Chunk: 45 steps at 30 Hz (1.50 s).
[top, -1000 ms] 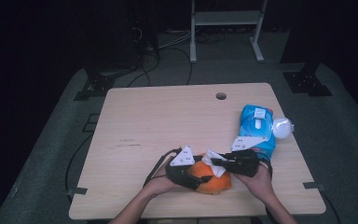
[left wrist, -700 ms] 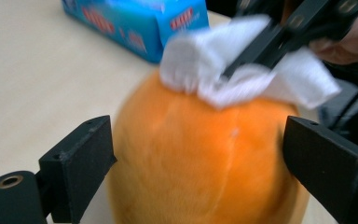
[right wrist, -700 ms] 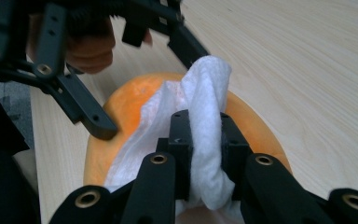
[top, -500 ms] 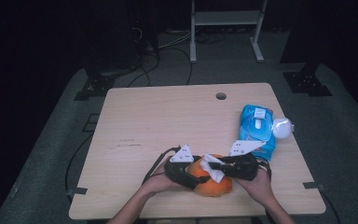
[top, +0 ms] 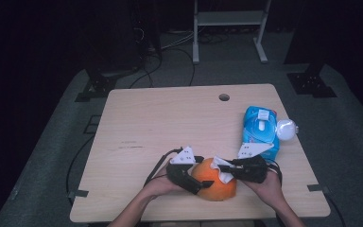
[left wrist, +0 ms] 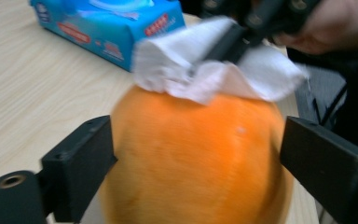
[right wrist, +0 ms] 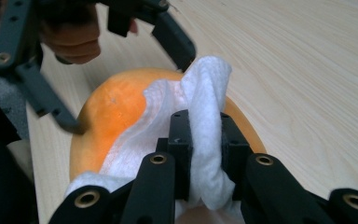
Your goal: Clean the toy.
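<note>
Left tool (left wrist: 191, 172): jaws just sprung wide, flanking the orange (left wrist: 191, 158), no squeeze.
Right tool (right wrist: 205, 154): clamped on wipe (right wrist: 205, 121), atop the orange.
Wipe pack (top: 260, 132): closed, on surface (top: 160, 118).

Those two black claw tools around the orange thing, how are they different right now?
The left gripper has just been opening: its jaws stand wide on either side of the orange fruit, with gaps showing in its own view. The right gripper is clamped shut on a white wipe. The left one flanks the fruit's sides; the right one lays the wipe on its top. Both are black, hand-held and meet at the fruit.
</note>
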### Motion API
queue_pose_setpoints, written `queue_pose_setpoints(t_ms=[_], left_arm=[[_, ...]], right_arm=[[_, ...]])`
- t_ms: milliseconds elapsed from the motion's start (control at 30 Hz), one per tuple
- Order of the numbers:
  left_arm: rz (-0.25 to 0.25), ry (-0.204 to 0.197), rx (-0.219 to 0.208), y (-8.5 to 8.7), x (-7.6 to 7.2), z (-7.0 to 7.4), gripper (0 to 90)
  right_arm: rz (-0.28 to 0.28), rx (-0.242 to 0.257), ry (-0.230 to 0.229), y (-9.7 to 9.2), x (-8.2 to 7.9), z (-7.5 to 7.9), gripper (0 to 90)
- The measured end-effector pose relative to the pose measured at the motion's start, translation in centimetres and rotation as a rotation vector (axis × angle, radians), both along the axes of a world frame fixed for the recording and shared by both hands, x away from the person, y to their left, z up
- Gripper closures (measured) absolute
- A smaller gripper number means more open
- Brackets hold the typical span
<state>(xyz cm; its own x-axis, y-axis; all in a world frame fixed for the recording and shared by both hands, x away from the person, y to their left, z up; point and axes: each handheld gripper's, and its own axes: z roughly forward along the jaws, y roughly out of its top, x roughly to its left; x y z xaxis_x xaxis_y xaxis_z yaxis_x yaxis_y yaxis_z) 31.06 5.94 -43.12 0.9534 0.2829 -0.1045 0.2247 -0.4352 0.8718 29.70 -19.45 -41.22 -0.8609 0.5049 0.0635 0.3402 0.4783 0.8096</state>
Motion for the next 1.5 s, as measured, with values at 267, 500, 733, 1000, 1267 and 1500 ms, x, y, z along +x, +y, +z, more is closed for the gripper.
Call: queue_pose_setpoints(t_ms=[267,500,733,1000,1267,1500], left_arm=[[-0.009,0.121,0.025,0.0,0.8,-1.6,11.8],[-0.007,0.018,0.029,-0.5,-0.1,-0.8,29.3],[0.018,-0.038,-0.083,-0.2,-0.3,0.5,34.3],[0.081,-0.229,0.021,-0.3,-1.0,0.8,34.4],[0.099,-0.065,-0.021,0.6,0.6,0.0,11.1],[0.107,0.016,-0.018,1.3,1.2,-0.6,17.5]], right_arm=[[0.019,0.006,0.01,0.0,-0.1,0.0,77.7],[0.107,0.066,-0.018,2.7,-1.5,1.0,77.8],[0.002,0.062,-0.086,1.4,-1.3,2.3,78.1],[-0.018,0.092,-0.122,1.4,-0.8,2.5,77.8],[-0.051,0.045,-0.009,-0.3,1.1,0.1,77.9],[-0.052,0.015,-0.02,0.0,0.9,-0.1,78.0]])
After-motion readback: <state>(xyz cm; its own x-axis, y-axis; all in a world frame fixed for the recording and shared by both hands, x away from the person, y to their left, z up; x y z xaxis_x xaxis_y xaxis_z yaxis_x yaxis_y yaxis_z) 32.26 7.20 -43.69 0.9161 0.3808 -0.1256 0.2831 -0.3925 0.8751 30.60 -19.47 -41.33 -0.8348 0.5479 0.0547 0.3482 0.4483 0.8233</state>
